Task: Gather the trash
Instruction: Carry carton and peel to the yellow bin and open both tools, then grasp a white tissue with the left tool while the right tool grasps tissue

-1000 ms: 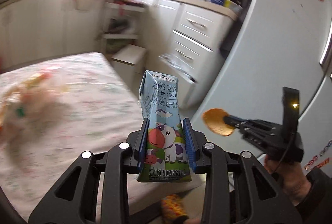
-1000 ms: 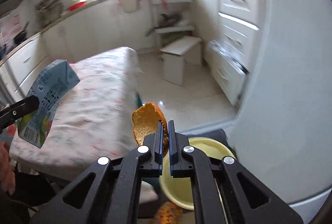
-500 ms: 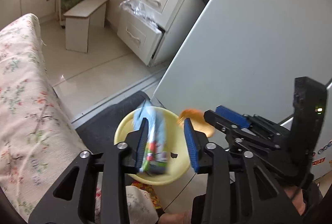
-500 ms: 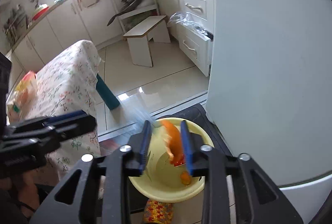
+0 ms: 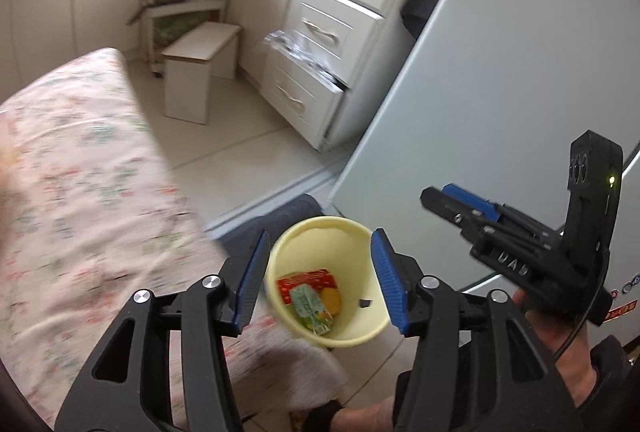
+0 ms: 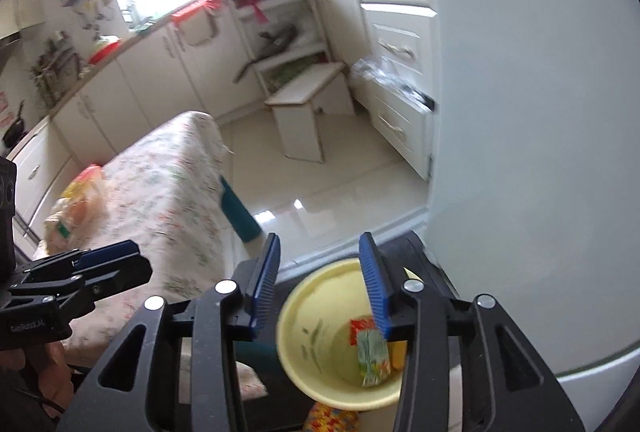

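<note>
The refrigerator occupies the right side of both views, its pale side panel standing just beside the white drawer cabinet. The table, covered with a floral cloth, fills the left side; a bag of food items lies on it in the right wrist view. A white step stool stands on the tiled floor between table and cabinet.

The yellow trash bin stands on the floor near the refrigerator corner, below both grippers. Inside, at the bottom, lie the milk carton, a red wrapper and an orange chip, touching one another.

Left gripper: jaws opening, blue pads spread apart, nothing between them; the bin shows through the gap. Right gripper: jaws opening, pads spread apart, nothing between them. A hand holds the right gripper body, seen in the left wrist view
</note>
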Action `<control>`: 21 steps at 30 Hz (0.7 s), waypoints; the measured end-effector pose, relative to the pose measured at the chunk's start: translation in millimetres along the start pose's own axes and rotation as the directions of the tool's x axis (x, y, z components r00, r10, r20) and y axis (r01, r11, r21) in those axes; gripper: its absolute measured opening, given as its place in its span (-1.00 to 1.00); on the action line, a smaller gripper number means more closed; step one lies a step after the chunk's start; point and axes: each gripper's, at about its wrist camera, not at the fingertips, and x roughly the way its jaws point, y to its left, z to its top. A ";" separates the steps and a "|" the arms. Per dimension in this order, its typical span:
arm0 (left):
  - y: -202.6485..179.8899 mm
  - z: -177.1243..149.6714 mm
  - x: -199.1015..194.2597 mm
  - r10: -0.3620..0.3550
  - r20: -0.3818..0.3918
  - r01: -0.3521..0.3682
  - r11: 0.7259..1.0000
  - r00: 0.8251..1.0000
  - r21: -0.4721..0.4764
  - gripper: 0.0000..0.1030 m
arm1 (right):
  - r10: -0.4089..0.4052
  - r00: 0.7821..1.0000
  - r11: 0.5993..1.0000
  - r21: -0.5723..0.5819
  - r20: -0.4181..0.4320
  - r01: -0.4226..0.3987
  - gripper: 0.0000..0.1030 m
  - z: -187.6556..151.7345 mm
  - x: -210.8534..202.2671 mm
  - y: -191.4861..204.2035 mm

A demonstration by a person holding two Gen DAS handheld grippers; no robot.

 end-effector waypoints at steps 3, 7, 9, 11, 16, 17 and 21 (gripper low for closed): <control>18.1 -6.1 -28.5 0.048 0.032 -0.047 0.999 0.998 -0.013 0.04 | 0.049 0.998 0.998 -0.046 0.029 -0.048 -0.11 2.8 -3.7 24.2; 51.7 -17.1 -65.4 0.121 0.072 -0.117 0.991 0.990 -0.057 0.10 | 0.113 0.993 0.988 -0.111 0.038 -0.108 -0.05 3.7 -3.9 59.7; 73.5 -23.9 -87.5 0.168 0.089 -0.160 0.983 0.982 -0.088 0.12 | 0.142 0.989 0.980 -0.148 0.031 -0.136 -0.02 2.2 -1.3 79.5; 96.0 -30.2 -105.7 0.213 0.101 -0.200 0.972 0.972 -0.124 0.14 | 0.168 0.986 0.971 -0.173 0.021 -0.162 -0.02 0.3 0.9 96.1; 166.5 -48.9 -155.9 0.353 0.129 -0.310 0.912 0.927 -0.268 0.20 | 0.225 0.974 0.947 -0.232 -0.018 -0.223 0.02 -8.5 9.8 137.4; 179.5 -51.8 -163.9 0.380 0.132 -0.329 0.896 0.916 -0.299 0.21 | 0.233 0.972 0.942 -0.244 -0.024 -0.232 0.03 -10.1 11.3 145.0; 244.8 -71.0 -207.2 0.513 0.121 -0.398 0.774 0.850 -0.492 0.30 | 0.271 0.961 0.919 -0.282 -0.050 -0.274 0.07 -17.7 16.3 176.1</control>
